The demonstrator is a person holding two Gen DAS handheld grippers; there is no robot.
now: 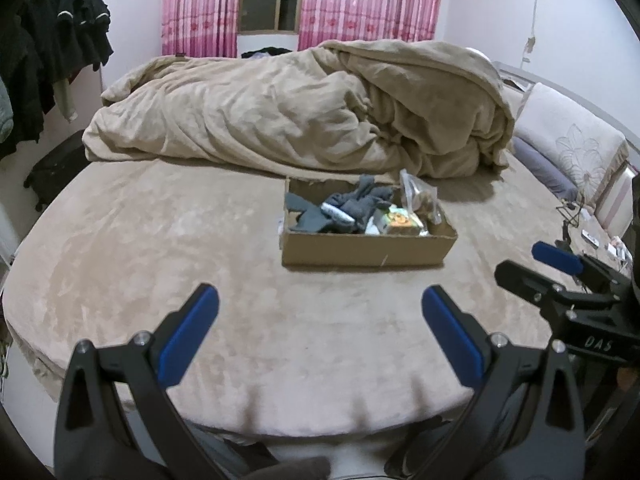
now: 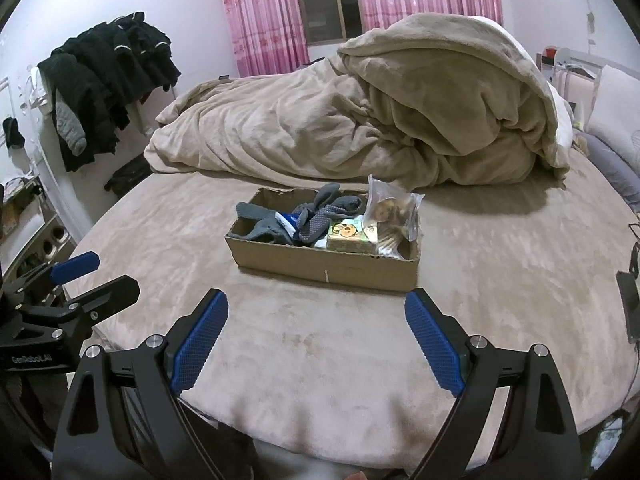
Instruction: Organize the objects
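A shallow cardboard box (image 1: 360,254) (image 2: 320,266) sits on the bed's beige sheet. It holds grey socks (image 1: 340,210) (image 2: 316,212), a small colourful pack (image 1: 396,220) (image 2: 352,234) and a clear plastic bag (image 1: 420,196) (image 2: 394,210) standing at its right end. My left gripper (image 1: 320,304) is open and empty, near the bed's front edge, short of the box. My right gripper (image 2: 316,312) is open and empty, also just short of the box. Each gripper shows in the other's view, the right one (image 1: 532,260) and the left one (image 2: 104,274).
A bunched beige duvet (image 1: 304,108) (image 2: 360,120) lies behind the box. Pillows (image 1: 568,140) lie at the right. Dark clothes (image 1: 60,40) (image 2: 108,76) hang on the left wall. Pink curtains (image 1: 368,0) frame a window. Small items and cables (image 1: 592,236) lie at the bed's right edge.
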